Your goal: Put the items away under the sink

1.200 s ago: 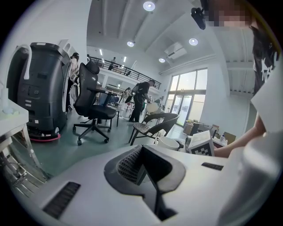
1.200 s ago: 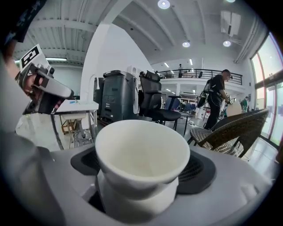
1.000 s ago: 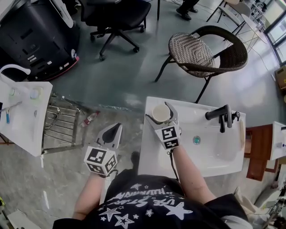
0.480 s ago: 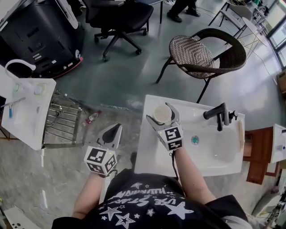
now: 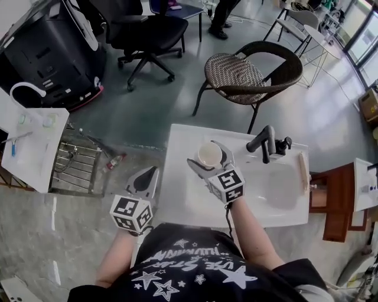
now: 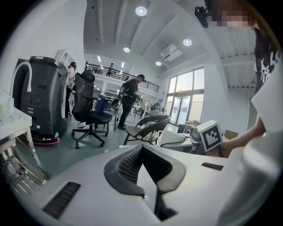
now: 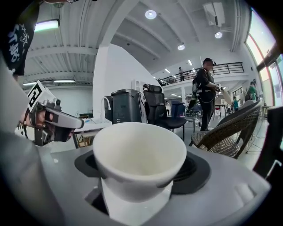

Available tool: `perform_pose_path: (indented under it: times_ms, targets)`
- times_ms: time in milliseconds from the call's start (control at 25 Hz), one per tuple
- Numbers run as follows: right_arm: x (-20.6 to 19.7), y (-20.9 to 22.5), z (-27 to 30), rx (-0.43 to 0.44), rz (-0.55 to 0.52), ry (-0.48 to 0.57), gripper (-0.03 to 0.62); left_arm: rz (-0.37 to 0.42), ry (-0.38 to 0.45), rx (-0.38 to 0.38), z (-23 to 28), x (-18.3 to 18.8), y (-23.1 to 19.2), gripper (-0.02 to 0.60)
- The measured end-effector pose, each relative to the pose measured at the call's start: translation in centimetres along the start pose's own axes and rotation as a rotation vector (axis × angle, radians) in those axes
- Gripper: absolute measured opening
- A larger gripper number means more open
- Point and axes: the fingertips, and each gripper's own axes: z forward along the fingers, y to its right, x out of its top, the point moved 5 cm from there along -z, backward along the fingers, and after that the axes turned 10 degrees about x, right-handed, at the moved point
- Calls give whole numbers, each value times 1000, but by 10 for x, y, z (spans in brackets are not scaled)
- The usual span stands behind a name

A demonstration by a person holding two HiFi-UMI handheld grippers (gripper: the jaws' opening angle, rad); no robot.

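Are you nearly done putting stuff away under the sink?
Not nearly. Nothing looks put away yet, and the space under the sink is out of view. In hand: the right tool grips the white cup over the sink's top. The left tool is shut and empty, off to the side. Left to do: take the cup down under the sink.

Grey-green floor (image 5: 147, 115), wicker chair (image 5: 236, 74), black office chair (image 5: 150, 35), tall windows (image 6: 185, 95), round ceiling lights (image 6: 141, 10).

A plain white cup (image 5: 209, 155), upright and empty, is clamped in the right hand-held gripper (image 5: 208, 154) over the sink (image 5: 177, 183).
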Motion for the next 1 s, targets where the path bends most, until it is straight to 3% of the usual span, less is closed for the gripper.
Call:
perform_pose_path:
  times_ms: [360, 680, 1000]
  targets:
    - [-14, 2, -91, 31, -15, 25, 413, 1, 44, 36, -29, -14, 84, 9]
    - [-28, -12, -144, 153, 59, 117, 413, -18, 53, 183, -75, -44, 130, 9]
    - [-39, -47, -153, 275, 42, 113, 413, -54, 34, 290, -113, -71, 148, 8]
